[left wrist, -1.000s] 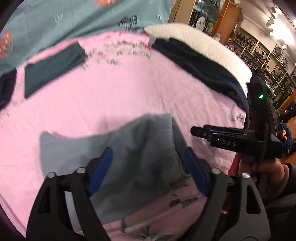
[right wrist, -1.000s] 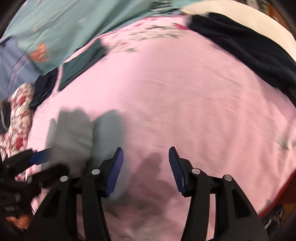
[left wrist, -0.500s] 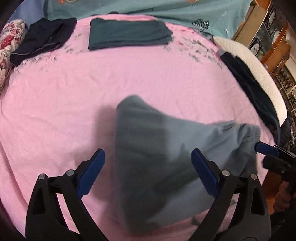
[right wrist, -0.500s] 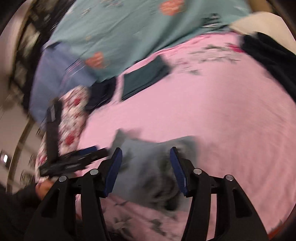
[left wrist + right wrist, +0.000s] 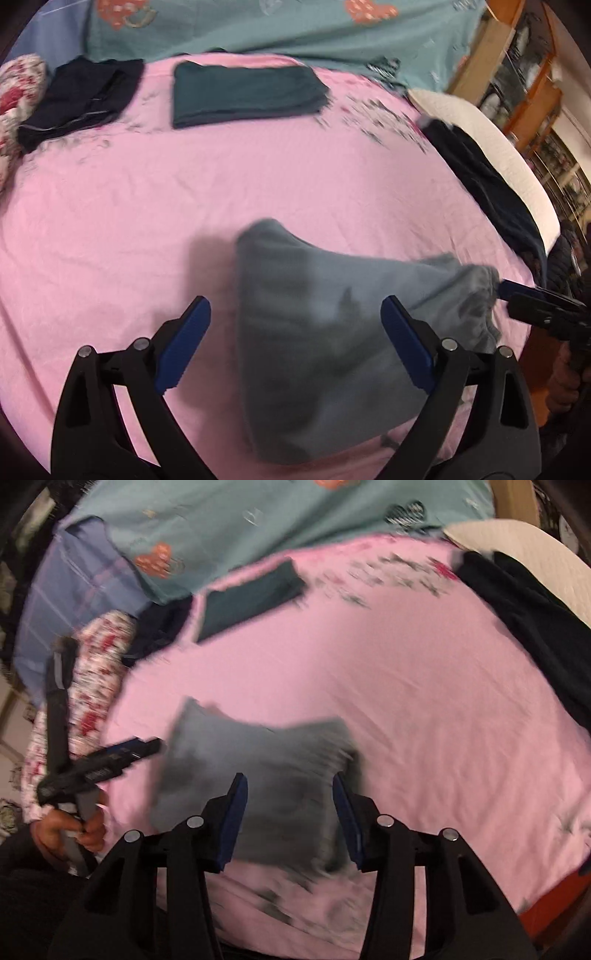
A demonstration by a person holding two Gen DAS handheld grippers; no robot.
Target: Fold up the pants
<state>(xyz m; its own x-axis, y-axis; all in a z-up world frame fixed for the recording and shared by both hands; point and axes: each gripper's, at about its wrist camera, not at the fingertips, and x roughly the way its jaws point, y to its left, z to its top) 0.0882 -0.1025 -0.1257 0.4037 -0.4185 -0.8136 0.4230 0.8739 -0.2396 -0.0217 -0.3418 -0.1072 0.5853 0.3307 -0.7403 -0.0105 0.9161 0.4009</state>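
Grey pants [image 5: 325,354] on bed below L gripper [image 5: 295,332]; no contact

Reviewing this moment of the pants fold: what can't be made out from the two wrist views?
- Grey pants: motion blur in both views hides legs, waistband and fold lines.
- Right gripper: the left wrist view's right edge cuts it off; whether its tips touch the pants is unclear.
- Left gripper: seen side-on in the right wrist view, beside the pants' edge; contact uncertain.
- Dark garment by the white pillow: type unreadable.
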